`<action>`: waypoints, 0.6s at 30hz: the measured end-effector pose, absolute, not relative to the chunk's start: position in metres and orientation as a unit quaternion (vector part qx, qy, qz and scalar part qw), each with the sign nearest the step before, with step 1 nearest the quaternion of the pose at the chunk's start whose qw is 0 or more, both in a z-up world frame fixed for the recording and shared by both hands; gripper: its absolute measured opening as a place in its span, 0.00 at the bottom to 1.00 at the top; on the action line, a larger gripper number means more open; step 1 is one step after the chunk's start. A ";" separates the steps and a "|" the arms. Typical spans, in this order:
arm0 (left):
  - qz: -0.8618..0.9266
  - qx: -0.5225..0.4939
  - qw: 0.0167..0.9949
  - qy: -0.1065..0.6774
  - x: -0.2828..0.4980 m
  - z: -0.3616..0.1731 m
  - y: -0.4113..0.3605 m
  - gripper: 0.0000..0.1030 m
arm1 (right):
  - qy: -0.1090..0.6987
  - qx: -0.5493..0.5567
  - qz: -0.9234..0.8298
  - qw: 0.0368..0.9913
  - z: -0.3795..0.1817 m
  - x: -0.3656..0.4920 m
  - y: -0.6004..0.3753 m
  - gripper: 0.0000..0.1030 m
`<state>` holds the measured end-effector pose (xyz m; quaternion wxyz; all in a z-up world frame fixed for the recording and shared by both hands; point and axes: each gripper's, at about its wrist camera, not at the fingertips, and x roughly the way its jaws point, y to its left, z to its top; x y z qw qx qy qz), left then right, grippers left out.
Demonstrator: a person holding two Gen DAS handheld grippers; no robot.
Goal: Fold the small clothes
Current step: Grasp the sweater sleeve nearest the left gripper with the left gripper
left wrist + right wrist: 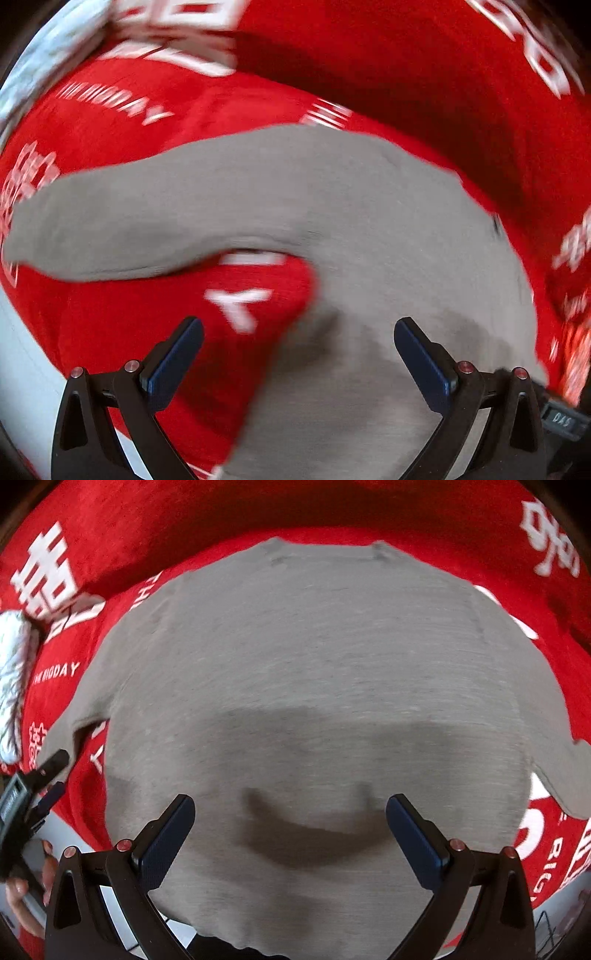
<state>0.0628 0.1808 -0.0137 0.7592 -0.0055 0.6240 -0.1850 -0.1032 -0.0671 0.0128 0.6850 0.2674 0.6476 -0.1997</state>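
Two grippers: left gripper [298,328] and right gripper [290,805] both spread, holding nothing.
Garment: grey shirt [314,672] lies flat on red cloth [221,517].
Risk: pinch too deep and you lift the cloth too.

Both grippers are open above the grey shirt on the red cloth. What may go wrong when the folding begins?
1. The left gripper sits half over the red cloth beside the grey shirt; its fingers may pinch that cloth too.
2. The right gripper is over the flat middle of the shirt, not an edge, so it may only bunch the fabric.
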 end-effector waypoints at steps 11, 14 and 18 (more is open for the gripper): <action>-0.069 -0.215 0.753 0.618 0.111 -0.072 0.341 1.00 | 0.661 0.250 -0.170 0.686 -0.001 -0.077 -0.029 1.00; -0.084 -0.224 0.758 0.607 0.119 -0.075 0.338 1.00 | 0.660 0.249 -0.166 0.689 -0.003 -0.070 -0.021 1.00; -0.092 -0.249 0.757 0.597 0.131 -0.080 0.333 1.00 | 0.660 0.249 -0.160 0.690 -0.004 -0.066 -0.012 1.00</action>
